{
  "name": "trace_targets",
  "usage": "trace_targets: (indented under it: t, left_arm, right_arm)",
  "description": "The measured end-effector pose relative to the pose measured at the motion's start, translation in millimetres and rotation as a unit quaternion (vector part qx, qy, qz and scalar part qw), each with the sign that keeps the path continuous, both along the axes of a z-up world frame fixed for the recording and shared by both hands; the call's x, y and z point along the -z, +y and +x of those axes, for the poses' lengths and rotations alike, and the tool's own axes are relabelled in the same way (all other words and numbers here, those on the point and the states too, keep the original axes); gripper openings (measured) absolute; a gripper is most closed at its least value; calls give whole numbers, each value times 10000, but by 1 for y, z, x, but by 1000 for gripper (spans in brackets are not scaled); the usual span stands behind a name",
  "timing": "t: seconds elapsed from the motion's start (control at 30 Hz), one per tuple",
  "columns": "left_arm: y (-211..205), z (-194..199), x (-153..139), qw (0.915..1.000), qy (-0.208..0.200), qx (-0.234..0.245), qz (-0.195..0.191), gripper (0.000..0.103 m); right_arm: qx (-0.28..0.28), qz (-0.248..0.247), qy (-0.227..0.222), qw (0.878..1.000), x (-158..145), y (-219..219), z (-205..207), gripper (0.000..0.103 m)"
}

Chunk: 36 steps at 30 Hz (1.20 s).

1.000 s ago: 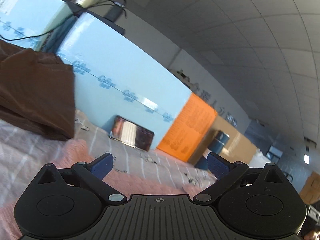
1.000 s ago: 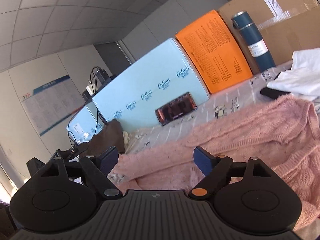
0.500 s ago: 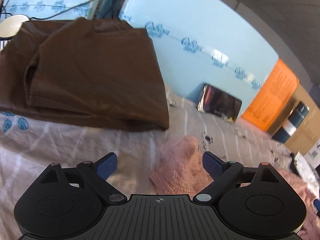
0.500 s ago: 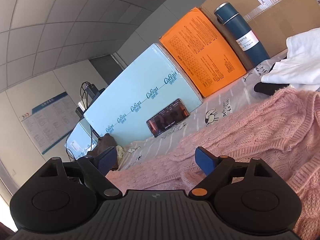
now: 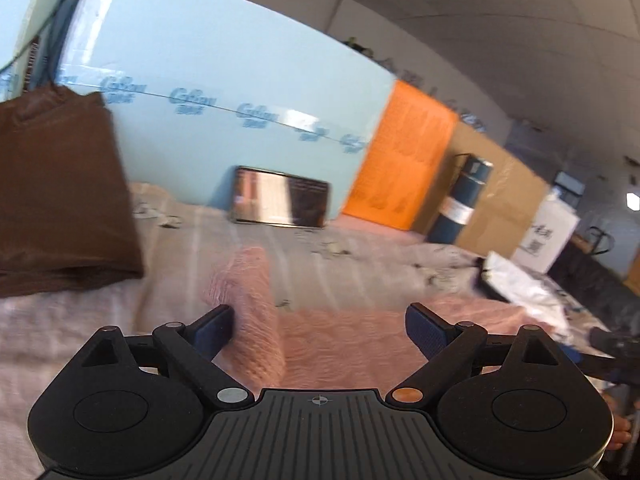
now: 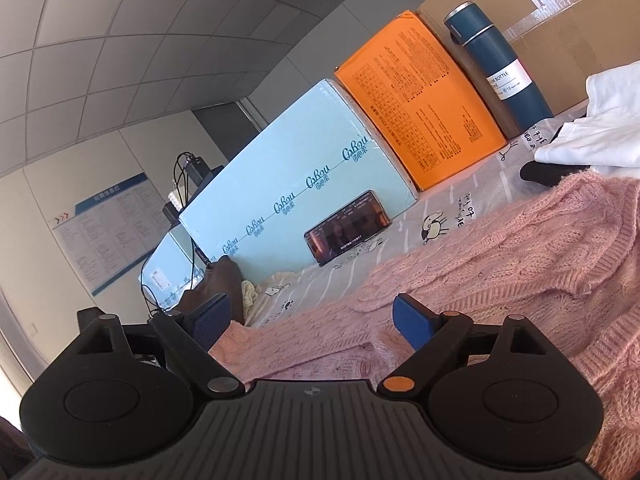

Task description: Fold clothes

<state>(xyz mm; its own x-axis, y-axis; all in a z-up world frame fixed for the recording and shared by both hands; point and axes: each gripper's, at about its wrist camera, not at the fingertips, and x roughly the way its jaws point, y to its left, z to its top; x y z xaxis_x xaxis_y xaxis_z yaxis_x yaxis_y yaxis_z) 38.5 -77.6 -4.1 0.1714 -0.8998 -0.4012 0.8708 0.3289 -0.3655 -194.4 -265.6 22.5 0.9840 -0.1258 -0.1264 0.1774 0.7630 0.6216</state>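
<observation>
Two grippers, both with fingers spread wide and nothing pinched yet. The left gripper (image 5: 320,326) hangs low over a pink cable-knit sweater (image 5: 352,340) spread on the printed bedsheet (image 5: 360,264), and the right gripper (image 6: 310,320) is over the same sweater (image 6: 500,264) from the other side.

Looks to me like the grab stage of a fold, nothing lifted so far. In the left view a sleeve (image 5: 248,304) sticks out from the body and runs away from the camera toward the phone (image 5: 280,202) propped on the light blue box (image 5: 224,80), so its long axis points at the back boxes. The left finger of that gripper sits just beside the sleeve, maybe brushing it, hard to tell with the blur.

The body lies long across the sheet, toward the white clothes (image 6: 608,120) on the right. Next move, I reckon: drop down, close on the sleeve edge and the hem, then carry the sleeve inward over the body. The knit is floppy, so a shallow pinch may slip.

A folded brown garment (image 5: 60,200) sits off to the left, apart from the sweater.
</observation>
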Motion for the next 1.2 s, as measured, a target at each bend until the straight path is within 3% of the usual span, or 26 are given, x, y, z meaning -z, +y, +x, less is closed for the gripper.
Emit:
trace_targets:
  t: [0.13, 0.23, 0.37, 0.43, 0.53, 0.6, 0.63, 0.67, 0.7, 0.87, 0.93, 1.03, 1.13, 1.2]
  left_arm:
    - [-11, -18, 2, 9983, -320, 356, 325, 95]
    - [0, -21, -5, 9972, -746, -23, 42, 95]
    - [-4, -22, -9, 9912, -1218, -439, 283, 94]
    - [-14, -35, -10, 9893, -1416, 26, 341, 94]
    - [-38, -60, -4, 9751, -1930, 669, 864, 92]
    - [-50, -61, 6, 9684, -1955, 847, 1295, 61]
    - [-54, -58, 12, 9668, -1908, 839, 1476, 31]
    - [-54, -53, 15, 9675, -1843, 735, 1570, 16]
    - [-50, -49, 17, 9688, -1826, 615, 1558, 13]
    - [-7, -32, -5, 9729, -2032, -555, 956, 10]
    - [14, -18, -13, 9684, -2026, -1219, 791, 10]
    - [33, 8, -9, 9572, -1835, -1994, 1014, 11]
    - [36, 31, 6, 9496, -1515, -2313, 1479, 17]
    - [37, 37, 12, 9416, -1431, -2523, 1709, 31]
  right_arm:
    - [-1, -27, 22, 10000, 0, 1, 0, 88]
    - [-6, -32, 39, 10000, 1, 1, 1, 88]
    - [-25, -39, 66, 10000, 1, 2, 2, 88]
    - [-10, -46, 67, 10000, 1, 2, 2, 88]
    - [2, -44, 90, 9999, 2, 2, 2, 88]
    - [4, -42, 113, 9999, 2, 3, 2, 88]
    - [4, -41, 124, 9999, 2, 3, 2, 88]
    - [1, -36, 132, 9999, 2, 2, 3, 88]
    - [-1, -35, 140, 9999, 2, 2, 3, 88]
    - [-55, -53, 185, 9998, 2, 2, 5, 88]
    - [-84, -77, 188, 9998, 2, 3, 6, 88]
    - [-140, -47, 122, 9998, 2, 3, 5, 88]
    - [-179, 78, 11, 9998, 3, 0, 3, 88]
    - [-184, 139, -65, 9997, 2, -2, 1, 88]
